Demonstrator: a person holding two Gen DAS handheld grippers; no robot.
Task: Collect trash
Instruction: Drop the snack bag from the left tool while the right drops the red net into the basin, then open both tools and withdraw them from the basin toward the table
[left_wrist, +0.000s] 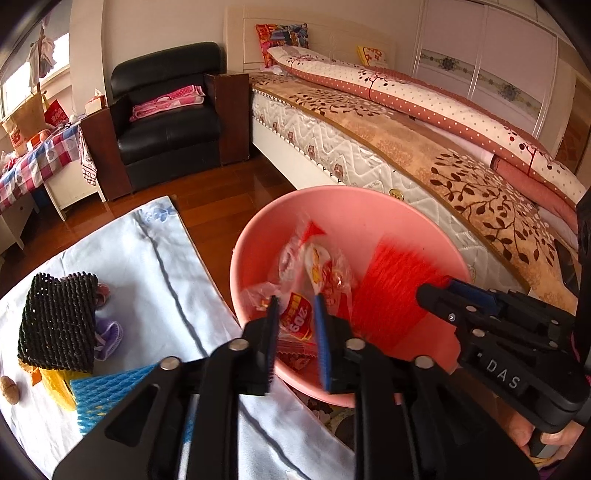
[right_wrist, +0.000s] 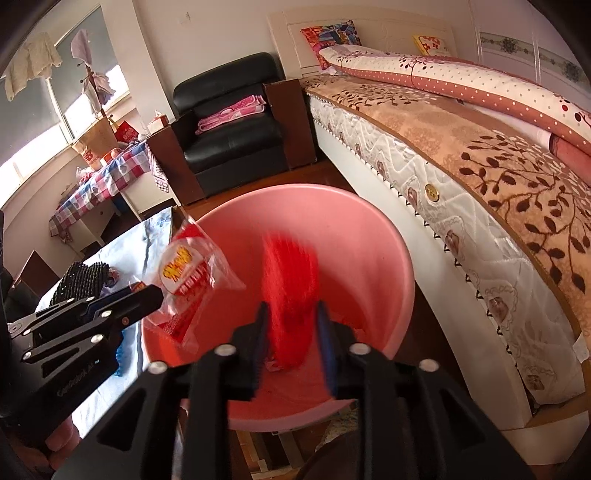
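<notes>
Two grippers hang over the pink basin (right_wrist: 369, 236): the left gripper (left_wrist: 295, 321) has jaws parted around a wrapper (left_wrist: 317, 266), seemingly dropping it; the right gripper (right_wrist: 291, 328) likewise around blurred red netting (right_wrist: 291, 280). Next, probably fetching the desk's (left_wrist: 147, 258) foam nets (left_wrist: 59, 325).

Pink basin (left_wrist: 369, 206) mouth crowded by wrappers (left_wrist: 317, 273), red netting (left_wrist: 391, 280).

Left tongs (left_wrist: 295, 325) over pink basin (left_wrist: 369, 210), clear snack wrapper (left_wrist: 317, 273) between its fingers, red foam net (left_wrist: 391, 288) alongside
</notes>
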